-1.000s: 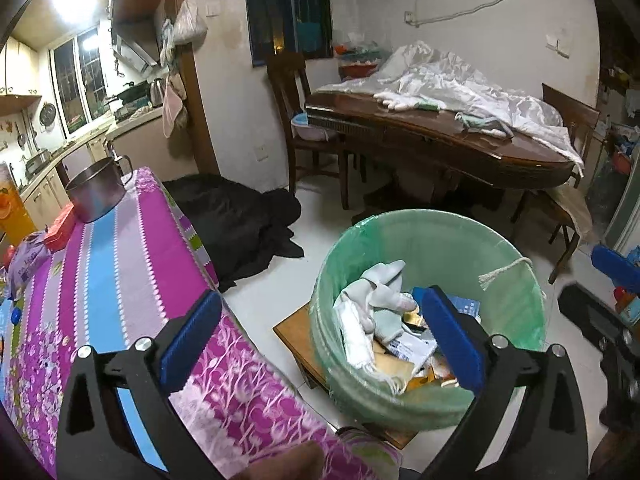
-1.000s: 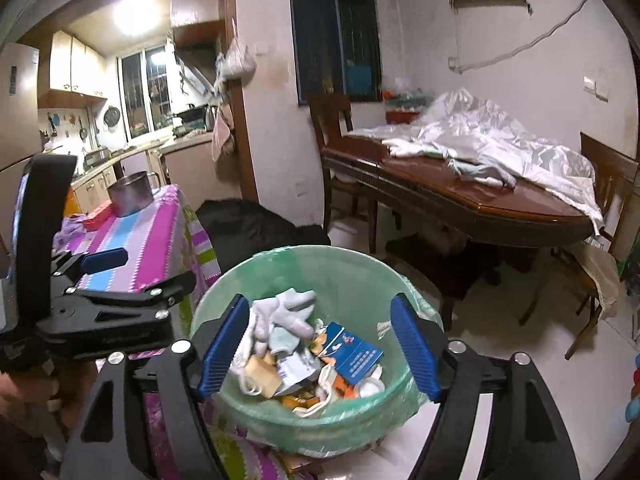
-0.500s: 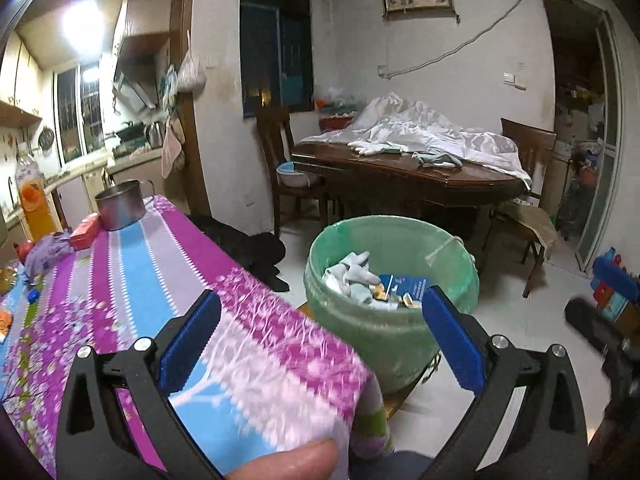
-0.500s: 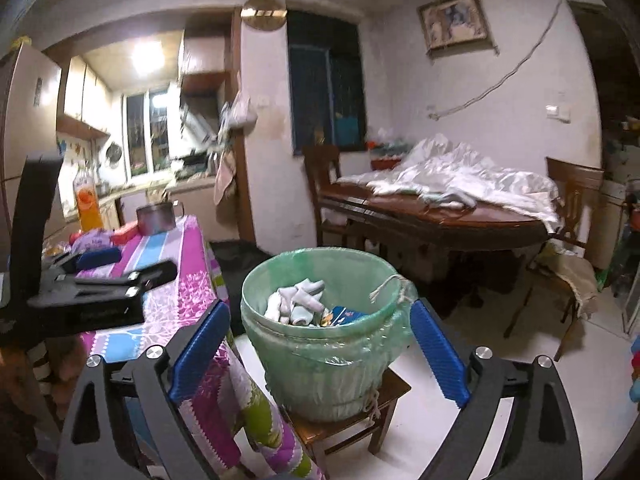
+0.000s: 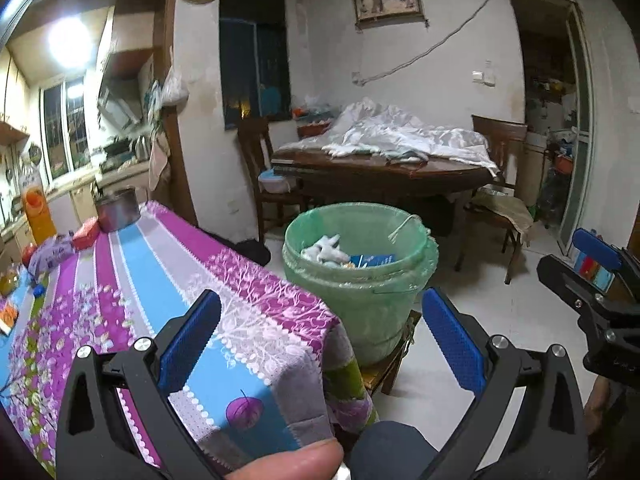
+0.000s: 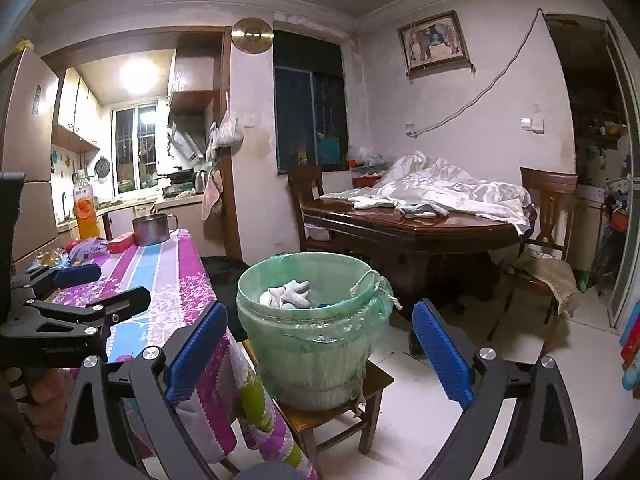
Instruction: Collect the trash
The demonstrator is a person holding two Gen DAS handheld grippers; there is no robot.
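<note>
Right wrist view: green-lined trash bucket (image 6: 312, 344) part-filled; right hand-held gripper (image 6: 316, 354) wide apart, empty.

Open left tool (image 5: 320, 340), lined bin (image 5: 360, 264), tablecloth (image 5: 160, 280)

bin (image 6: 308, 344): green-lined bucket, upright on low wooden stool | trash (image 6: 288, 295): white crumpled pieces, blue card inside

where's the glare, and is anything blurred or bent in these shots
Left wrist view: ceiling lamp blows out white, kitchen beside it smeared, thumb at the bottom edge soft, doorway bowed. Right wrist view: lamp glares less, bin sharp, walls curve toward the edges.
</note>
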